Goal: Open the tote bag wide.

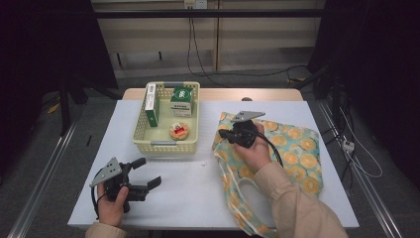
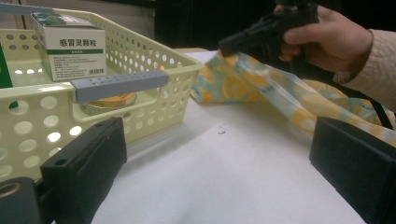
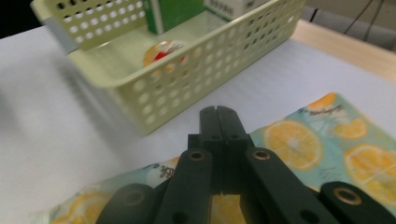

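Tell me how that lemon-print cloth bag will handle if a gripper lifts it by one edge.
The lemon-print bag lies flat and creased on the table, so it will probably sag and fold rather than hold its shape. It looks thin and empty, so likely light. Its long handle loop trails off, so it may drag or snag.

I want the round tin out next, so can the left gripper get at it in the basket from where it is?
Probably yes: the left gripper is open, the basket is open-topped, and the round tin lies uncovered inside, though the near wall means coming from above.
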Tool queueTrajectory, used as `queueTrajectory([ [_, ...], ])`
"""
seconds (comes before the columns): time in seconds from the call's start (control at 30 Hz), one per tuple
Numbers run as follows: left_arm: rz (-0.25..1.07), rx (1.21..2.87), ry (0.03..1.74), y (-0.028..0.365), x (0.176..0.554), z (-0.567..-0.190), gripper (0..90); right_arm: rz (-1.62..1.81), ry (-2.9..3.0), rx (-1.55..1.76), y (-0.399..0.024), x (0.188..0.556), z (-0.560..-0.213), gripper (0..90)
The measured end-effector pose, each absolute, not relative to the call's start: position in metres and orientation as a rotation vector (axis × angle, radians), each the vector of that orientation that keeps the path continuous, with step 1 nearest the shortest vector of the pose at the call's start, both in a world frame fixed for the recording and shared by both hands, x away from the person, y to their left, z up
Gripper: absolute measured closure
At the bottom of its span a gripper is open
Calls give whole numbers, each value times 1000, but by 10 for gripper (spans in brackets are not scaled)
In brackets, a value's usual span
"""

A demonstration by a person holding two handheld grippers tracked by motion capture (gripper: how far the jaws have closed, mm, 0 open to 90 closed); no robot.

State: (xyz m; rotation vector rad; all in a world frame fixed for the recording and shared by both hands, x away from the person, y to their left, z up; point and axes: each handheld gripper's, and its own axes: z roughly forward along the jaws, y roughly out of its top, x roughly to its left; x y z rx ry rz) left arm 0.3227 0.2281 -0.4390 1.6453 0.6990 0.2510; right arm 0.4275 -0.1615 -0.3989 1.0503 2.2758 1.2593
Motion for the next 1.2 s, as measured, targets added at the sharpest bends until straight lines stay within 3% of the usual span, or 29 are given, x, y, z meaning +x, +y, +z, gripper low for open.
queueTrajectory([
  [0.3,240,1637,706,230,324,-440,37,1337,2159,1118,-158,465,-380,885],
  [0.4,243,1633,706,231,323,-439,36,1274,2162,1131,-153,463,-387,621],
  [0.53,241,1630,709,231,323,-439,36,1279,2221,1129,-153,451,-390,529],
  [0.8,244,1642,702,228,322,-438,36,1198,2354,1044,-170,415,-391,498],
  [1.0,242,1647,702,227,321,-438,36,1143,2454,1012,-184,385,-412,492],
  [1.2,245,1648,700,226,321,-438,36,1069,2524,958,-190,359,-430,423],
])
